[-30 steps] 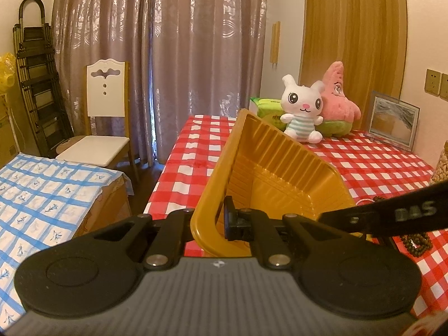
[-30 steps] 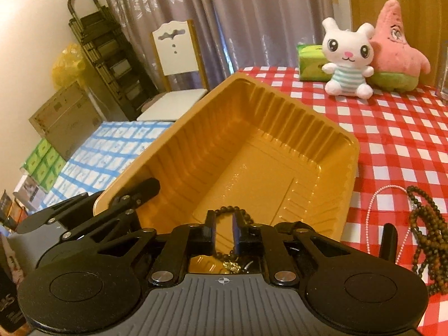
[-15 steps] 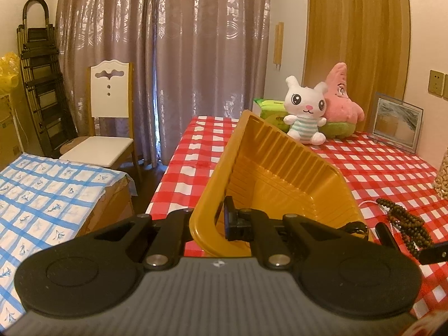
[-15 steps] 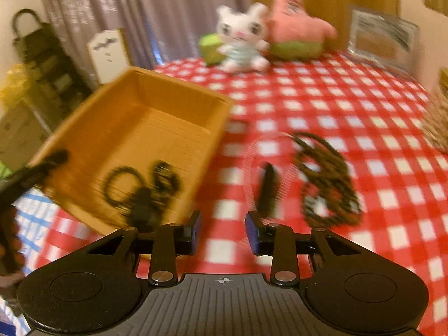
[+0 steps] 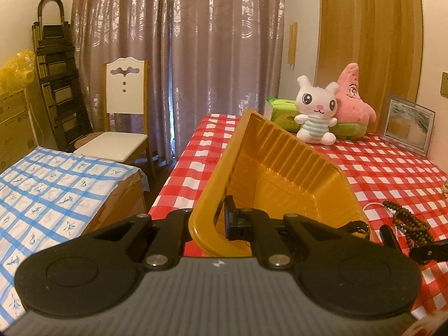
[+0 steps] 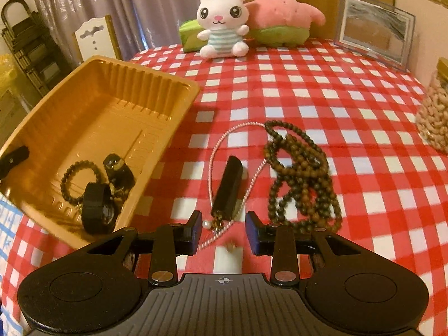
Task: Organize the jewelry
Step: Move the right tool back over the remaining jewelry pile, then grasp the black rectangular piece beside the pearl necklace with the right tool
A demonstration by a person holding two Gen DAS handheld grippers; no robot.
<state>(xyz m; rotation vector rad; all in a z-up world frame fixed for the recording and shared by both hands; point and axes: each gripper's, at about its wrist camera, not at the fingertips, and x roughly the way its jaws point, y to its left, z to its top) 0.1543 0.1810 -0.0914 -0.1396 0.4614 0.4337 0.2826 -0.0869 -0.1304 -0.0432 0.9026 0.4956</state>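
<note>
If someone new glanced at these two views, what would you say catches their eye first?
Probably the golden tray at the table's left edge, tipped up by the left claw shut on its rim, with a small dark bead bracelet and other dark pieces inside. Next, the jewelry on the red checked tablecloth before the open right claw: a long brown bead necklace, a pale pink cord and a dark stick-shaped piece.

Warm, dim indoor light w/ orange cast; daylight glowed thru curtains (image 5: 173,56) at upper centre. Strong fisheye bending at frame edges, dark vignette in corners. Brown bead necklace (image 6: 302,173) slightly motion-blurred in right wrist view; soft shadows
</note>
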